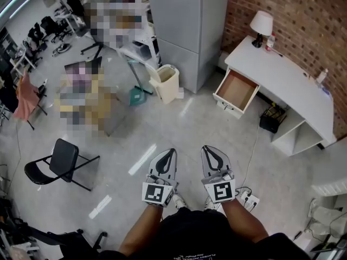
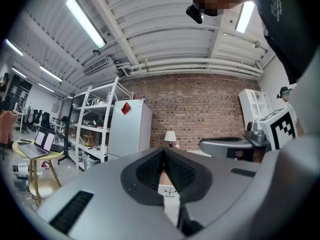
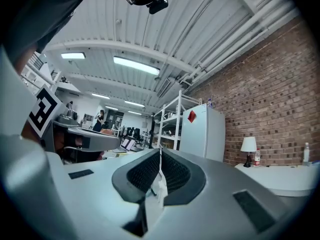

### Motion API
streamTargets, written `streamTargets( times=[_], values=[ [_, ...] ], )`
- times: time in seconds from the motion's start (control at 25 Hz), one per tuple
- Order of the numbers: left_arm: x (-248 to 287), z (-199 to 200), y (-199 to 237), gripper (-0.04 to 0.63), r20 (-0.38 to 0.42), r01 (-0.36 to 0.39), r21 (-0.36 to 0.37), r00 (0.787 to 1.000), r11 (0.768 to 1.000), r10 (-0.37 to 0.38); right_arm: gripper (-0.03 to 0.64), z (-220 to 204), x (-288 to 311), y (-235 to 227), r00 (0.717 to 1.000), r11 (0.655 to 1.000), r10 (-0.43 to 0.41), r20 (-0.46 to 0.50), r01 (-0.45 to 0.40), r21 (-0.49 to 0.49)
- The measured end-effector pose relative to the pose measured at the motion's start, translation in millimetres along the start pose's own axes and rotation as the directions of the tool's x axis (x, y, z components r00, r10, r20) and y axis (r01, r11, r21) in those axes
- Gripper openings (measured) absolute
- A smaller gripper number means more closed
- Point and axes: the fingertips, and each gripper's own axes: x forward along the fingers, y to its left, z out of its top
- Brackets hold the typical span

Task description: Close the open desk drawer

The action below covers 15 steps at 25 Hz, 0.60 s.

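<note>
Standing on the pale grey floor, well apart from the long white desk set against the red brick wall. Holds the grey left gripper and the grey right gripper level and side by side, each with jaws pressed together on nothing (tips meeting in both gripper views). Faces the open white drawer with a brown wooden bottom, pulled far out of the desk at the end near the white-shaded table lamp.

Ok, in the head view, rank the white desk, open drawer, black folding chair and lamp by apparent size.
1. white desk
2. black folding chair
3. open drawer
4. lamp
The chair looks nearer the camera than the drawer, so that pair is unsure.
</note>
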Motion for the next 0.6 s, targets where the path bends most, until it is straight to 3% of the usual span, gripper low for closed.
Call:
streamTargets(
  times=[0.4, 0.6],
  values=[
    [-8, -6, 29, 0.005, -0.019, 0.089, 0.026, 0.996, 0.996, -0.089, 0.029, 1, 11, 12, 0.994, 0.994, -0.108, -0.025, 0.107, -0.03],
    [4, -7, 35, 0.003, -0.013, 0.109, 0.031, 0.994, 0.994, -0.109, 0.029, -3, 22, 9, 0.993, 0.992, -0.109, -0.039, 0.106, -0.067]
  ],
)
